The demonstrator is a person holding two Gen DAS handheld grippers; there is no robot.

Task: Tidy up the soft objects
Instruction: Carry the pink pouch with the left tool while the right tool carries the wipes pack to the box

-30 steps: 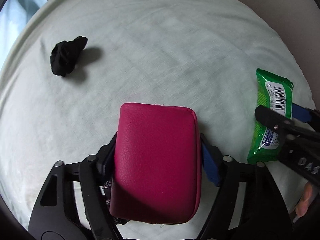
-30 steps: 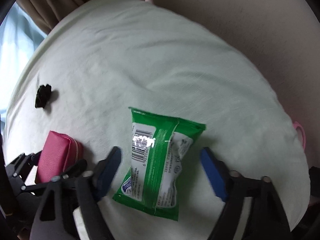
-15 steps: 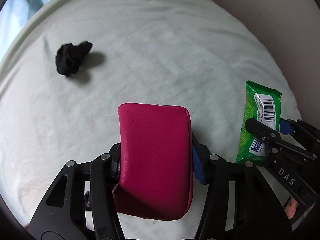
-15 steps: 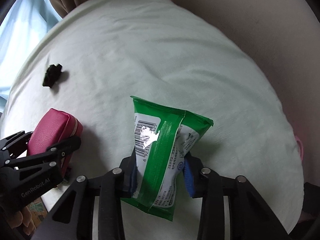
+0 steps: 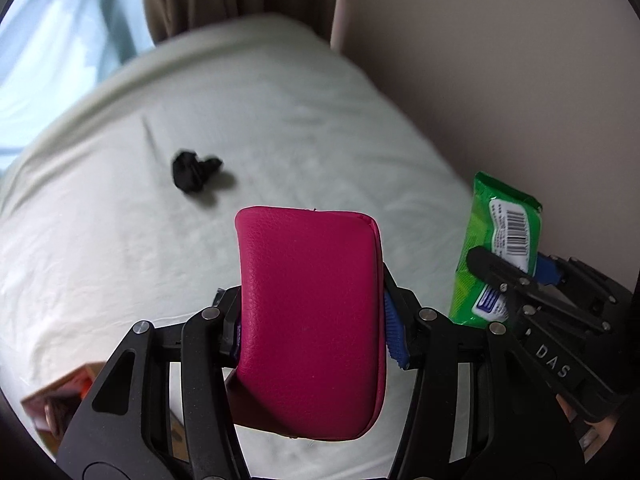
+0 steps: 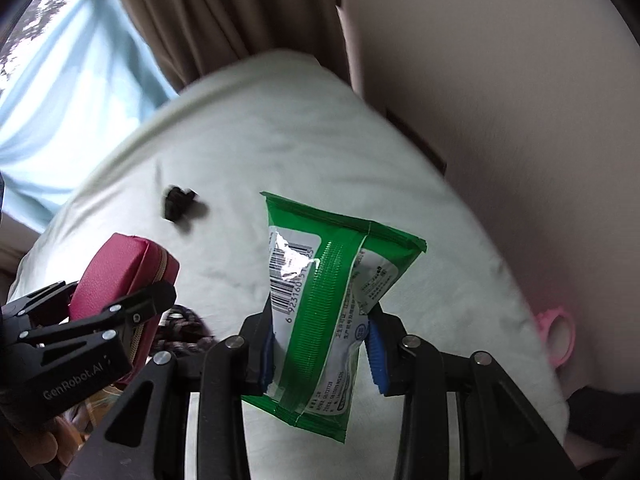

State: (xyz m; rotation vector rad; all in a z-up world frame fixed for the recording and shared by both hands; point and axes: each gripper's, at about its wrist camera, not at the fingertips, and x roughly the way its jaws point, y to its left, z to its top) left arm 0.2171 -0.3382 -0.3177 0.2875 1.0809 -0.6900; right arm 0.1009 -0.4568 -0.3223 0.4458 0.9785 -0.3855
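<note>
Lying alone on pale sheet: crumpled black cloth.

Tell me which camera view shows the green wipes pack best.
The right wrist view: the green wipes pack fills its centre, barcode and seam visible, clamped by the right gripper. The left wrist view shows it only at the right edge, partly hidden by that gripper.

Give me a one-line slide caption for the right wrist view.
Right hand-held gripper grips a green wipes pack above the pale bed.
</note>
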